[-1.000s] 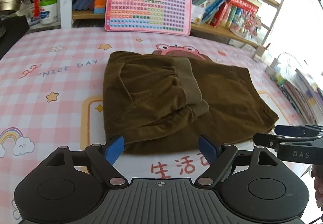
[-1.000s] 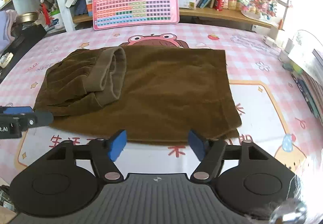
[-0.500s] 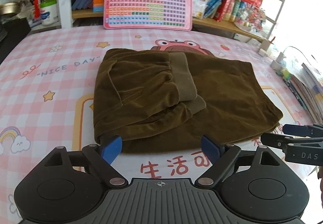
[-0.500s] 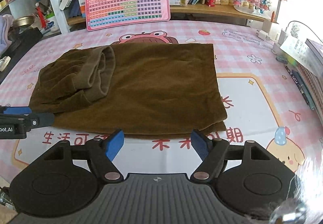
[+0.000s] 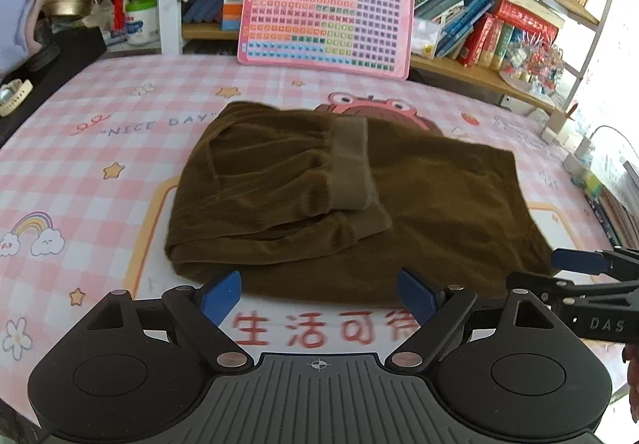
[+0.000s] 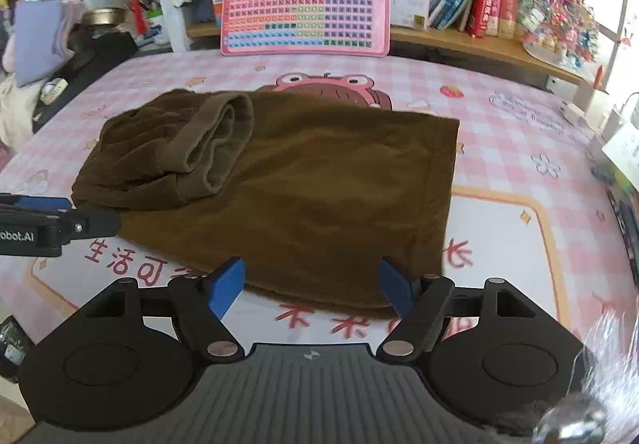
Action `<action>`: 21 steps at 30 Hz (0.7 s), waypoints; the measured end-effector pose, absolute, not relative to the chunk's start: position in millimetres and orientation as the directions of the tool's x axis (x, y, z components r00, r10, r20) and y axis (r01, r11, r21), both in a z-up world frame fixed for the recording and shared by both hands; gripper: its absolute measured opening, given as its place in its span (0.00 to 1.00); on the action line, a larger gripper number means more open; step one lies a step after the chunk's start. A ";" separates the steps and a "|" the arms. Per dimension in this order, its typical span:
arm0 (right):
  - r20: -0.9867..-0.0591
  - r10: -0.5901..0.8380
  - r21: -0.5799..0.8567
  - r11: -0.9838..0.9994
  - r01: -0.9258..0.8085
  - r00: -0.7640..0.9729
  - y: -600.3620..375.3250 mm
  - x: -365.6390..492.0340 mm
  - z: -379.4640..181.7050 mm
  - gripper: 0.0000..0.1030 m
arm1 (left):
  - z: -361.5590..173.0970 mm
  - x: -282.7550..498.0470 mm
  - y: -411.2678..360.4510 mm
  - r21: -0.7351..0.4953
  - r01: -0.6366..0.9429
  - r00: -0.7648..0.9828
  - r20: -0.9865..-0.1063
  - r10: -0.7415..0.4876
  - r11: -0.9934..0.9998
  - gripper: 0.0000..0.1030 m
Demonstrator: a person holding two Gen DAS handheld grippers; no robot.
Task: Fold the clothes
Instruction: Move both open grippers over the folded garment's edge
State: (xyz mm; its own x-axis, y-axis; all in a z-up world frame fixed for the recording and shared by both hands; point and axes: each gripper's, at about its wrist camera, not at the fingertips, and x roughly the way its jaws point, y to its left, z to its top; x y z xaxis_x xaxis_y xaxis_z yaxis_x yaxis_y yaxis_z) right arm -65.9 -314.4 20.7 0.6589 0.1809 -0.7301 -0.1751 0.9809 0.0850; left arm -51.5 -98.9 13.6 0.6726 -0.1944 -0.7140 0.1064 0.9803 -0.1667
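A brown folded garment (image 5: 351, 204) (image 6: 303, 188) lies flat on the pink checked cloth (image 5: 120, 148), with its ribbed waistband (image 5: 351, 164) (image 6: 215, 140) doubled over the left half. My left gripper (image 5: 319, 296) hovers open just short of the garment's near edge, nothing between its blue pads (image 5: 221, 294). My right gripper (image 6: 311, 286) is open too, at the near edge of the garment's right half. Each gripper shows at the side of the other view, the right gripper (image 5: 579, 268) at the right and the left gripper (image 6: 60, 220) at the left.
A pink keypad toy board (image 5: 327, 12) (image 6: 305, 2) leans against the bookshelf (image 5: 499, 28) behind the table. A black object (image 5: 48, 68) and a purple cloth (image 6: 36, 40) sit at the far left. Books and small items (image 6: 623, 172) line the right edge.
Both grippers have pulled back and risen a little from the garment, so it looks smaller and farther. The garment has not moved and both grippers stay open.
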 end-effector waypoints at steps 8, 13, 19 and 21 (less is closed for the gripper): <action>-0.715 0.312 0.237 0.950 -0.202 0.625 -380.9 -49.9 22.3 0.70 | 21.6 -65.9 -145.8 -0.159 0.022 0.725 -0.677 -0.125 0.987 0.85; -0.730 0.410 0.368 0.910 -0.190 0.547 -413.7 -43.5 10.4 0.70 | 20.7 -81.7 -175.9 -0.129 -0.024 0.728 -0.682 -0.071 0.991 0.85; -0.719 0.525 0.524 0.840 -0.141 0.454 -446.3 -40.8 -3.5 0.69 | 20.8 -99.0 -200.2 -0.093 -0.019 0.731 -0.680 -0.049 0.996 0.85; -0.716 0.551 0.559 0.820 -0.121 0.429 -451.1 -38.4 -7.5 0.67 | 21.2 -101.4 -205.9 -0.094 -0.019 0.731 -0.680 -0.050 0.995 0.85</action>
State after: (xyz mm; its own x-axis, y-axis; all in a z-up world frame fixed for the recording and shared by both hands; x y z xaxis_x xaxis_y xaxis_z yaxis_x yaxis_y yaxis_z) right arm -38.4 -451.1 -7.5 0.4288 0.5512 -0.7157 -0.1215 0.8203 0.5589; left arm -101.4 -205.9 21.2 0.7314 -0.0499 -0.6801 -0.0192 0.9954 -0.0936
